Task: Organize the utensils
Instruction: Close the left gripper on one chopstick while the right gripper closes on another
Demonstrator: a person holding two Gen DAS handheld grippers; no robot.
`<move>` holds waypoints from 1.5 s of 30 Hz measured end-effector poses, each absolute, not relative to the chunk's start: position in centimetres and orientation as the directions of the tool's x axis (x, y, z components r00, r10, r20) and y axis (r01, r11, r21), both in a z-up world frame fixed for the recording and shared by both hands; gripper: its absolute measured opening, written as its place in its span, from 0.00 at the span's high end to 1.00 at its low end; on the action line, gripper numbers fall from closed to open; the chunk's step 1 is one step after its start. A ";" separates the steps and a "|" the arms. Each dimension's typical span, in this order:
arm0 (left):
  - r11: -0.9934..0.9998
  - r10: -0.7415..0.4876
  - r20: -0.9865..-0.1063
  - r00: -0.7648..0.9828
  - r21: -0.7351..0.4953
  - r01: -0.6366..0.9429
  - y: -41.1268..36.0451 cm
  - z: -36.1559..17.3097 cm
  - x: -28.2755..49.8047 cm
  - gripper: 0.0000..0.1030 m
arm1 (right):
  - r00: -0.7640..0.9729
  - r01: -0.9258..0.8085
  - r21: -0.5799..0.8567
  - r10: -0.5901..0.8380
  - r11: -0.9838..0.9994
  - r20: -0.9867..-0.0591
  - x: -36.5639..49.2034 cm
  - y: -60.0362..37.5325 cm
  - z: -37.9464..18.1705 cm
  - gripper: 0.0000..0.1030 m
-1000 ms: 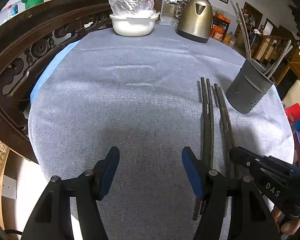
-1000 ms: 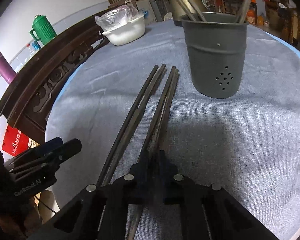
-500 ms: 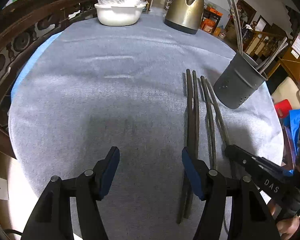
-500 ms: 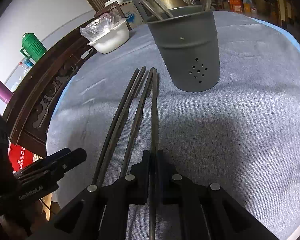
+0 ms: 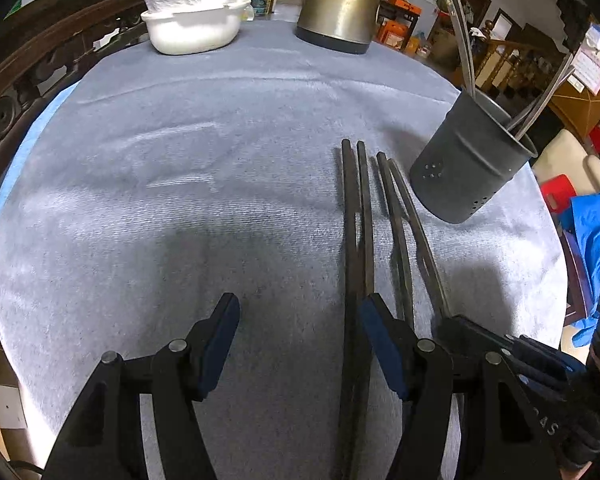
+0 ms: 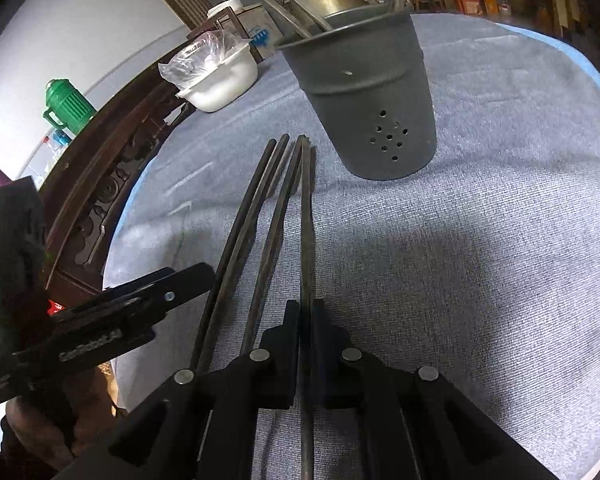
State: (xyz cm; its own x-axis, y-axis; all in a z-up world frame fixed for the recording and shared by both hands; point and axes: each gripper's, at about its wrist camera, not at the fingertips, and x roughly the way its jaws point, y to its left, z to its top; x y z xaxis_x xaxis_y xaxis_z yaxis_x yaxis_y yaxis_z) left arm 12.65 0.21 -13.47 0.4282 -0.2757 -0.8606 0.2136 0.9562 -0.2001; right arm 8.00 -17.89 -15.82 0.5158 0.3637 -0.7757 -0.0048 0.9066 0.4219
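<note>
While the left gripper (image 5: 298, 322) gapes empty beside the two chopstick pairs (image 5: 358, 240) lying just left of the gray utensil holder (image 5: 470, 168), keep it clear.

Right gripper (image 6: 306, 320) pinches one chopstick (image 6: 307, 220); I'd raise it level, then tip it into the holder (image 6: 364, 92).

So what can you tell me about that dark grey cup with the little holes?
The utensil holder is a dark grey, matte cup, seemingly metal or plastic, tapering toward its base, with a ridge round the wall and a cluster of small drain holes low on its side. It stands upright on the grey tablecloth, beside the dark chopsticks, with silvery utensils leaning out.
</note>
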 end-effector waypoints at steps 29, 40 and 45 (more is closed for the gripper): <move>0.968 -0.217 -0.869 0.445 -0.133 0.212 1.7 -13.8 13.0 0.87 | 0.505 -0.002 0.437 0.378 0.899 -0.776 7.7 -18.1 -15.9 0.93; 0.942 -0.333 -0.880 0.338 -0.292 0.168 4.0 -13.8 10.3 0.93 | 0.427 0.049 0.433 0.373 0.900 -0.824 7.2 -17.9 -15.6 0.93; 0.934 -0.352 -0.888 0.297 -0.316 0.163 4.2 -13.6 9.6 0.93 | 0.381 0.057 0.437 0.385 0.898 -0.841 7.4 -17.8 -15.6 0.91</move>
State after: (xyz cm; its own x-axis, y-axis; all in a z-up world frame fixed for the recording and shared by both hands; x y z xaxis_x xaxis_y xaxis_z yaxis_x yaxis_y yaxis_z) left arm 9.56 4.18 -13.62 0.2966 -0.3524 -0.8876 0.1634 0.9345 -0.3163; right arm 7.38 -17.84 -15.63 0.3813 0.3849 -0.8405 0.0572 0.8976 0.4370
